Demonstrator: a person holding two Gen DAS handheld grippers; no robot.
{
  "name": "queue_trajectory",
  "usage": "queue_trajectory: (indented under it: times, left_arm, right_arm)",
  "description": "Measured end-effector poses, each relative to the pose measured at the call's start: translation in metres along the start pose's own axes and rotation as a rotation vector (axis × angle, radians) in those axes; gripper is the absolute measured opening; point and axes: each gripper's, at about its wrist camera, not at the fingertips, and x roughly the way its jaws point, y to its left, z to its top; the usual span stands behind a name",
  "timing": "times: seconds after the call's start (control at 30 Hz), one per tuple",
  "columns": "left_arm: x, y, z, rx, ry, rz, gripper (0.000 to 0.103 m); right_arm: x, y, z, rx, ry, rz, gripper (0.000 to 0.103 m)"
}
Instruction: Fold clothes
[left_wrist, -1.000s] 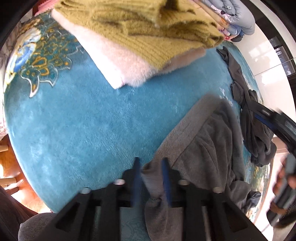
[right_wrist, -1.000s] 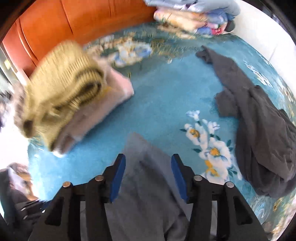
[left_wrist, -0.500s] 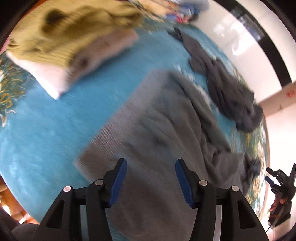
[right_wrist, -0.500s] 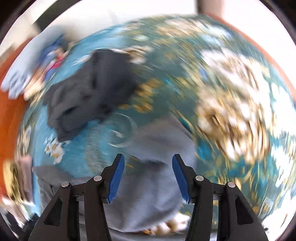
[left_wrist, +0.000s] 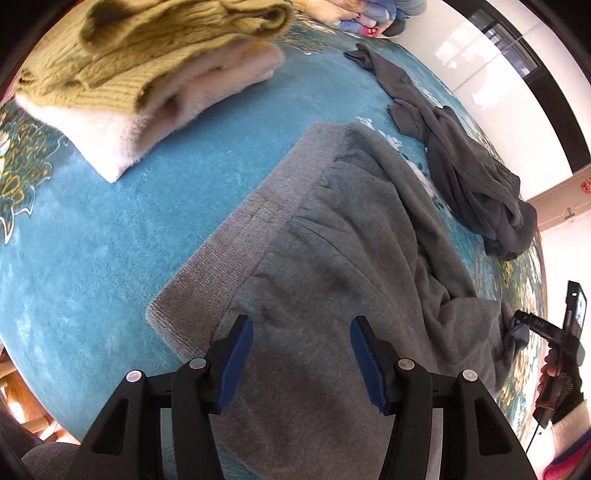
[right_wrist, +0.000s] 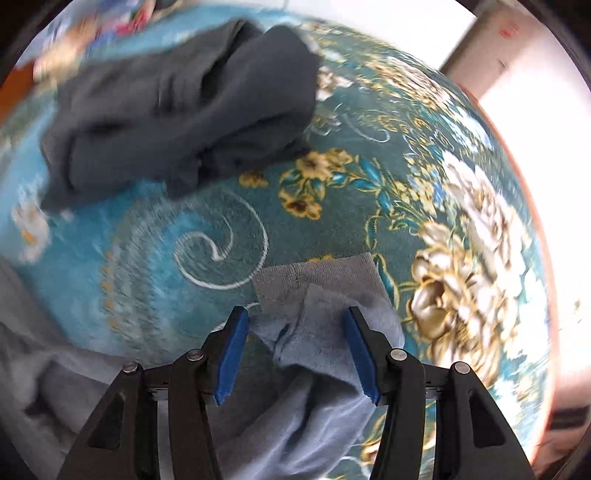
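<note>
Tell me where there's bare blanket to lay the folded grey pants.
The widest free patch is plain blue blanket between the grey pants' waistband and the folded stack of mustard sweater on pink fleece. A smaller patterned strip lies between the pants cuff and the dark grey garment. The pants' far side is crowded by that garment.
</note>
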Motion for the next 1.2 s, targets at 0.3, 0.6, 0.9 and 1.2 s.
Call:
queue_trajectory:
  times: [0.3,0.6,0.9,1.2]
  left_arm:
    - [0.011,-0.005,0.002,0.016,0.023,-0.006,0.059]
    - [0.015,0.011,0.005,-0.082,0.049,-0.049,0.059]
    - [0.013,0.012,0.006,-0.085,0.057,-0.040,0.059]
    - [0.013,0.011,0.007,-0.083,0.054,-0.025,0.059]
  right_arm:
    - [-0.053,-0.043,0.004,0.124,-0.173,0.121,0.012]
    - [-0.113,-0.183,-0.053,0.523,-0.421,0.344,0.013]
    - [-0.001,-0.252,-0.163,0.953,-0.168,0.329,0.036]
    - [-0.029,-0.217,-0.108,0.607,-0.216,0.214,0.056]
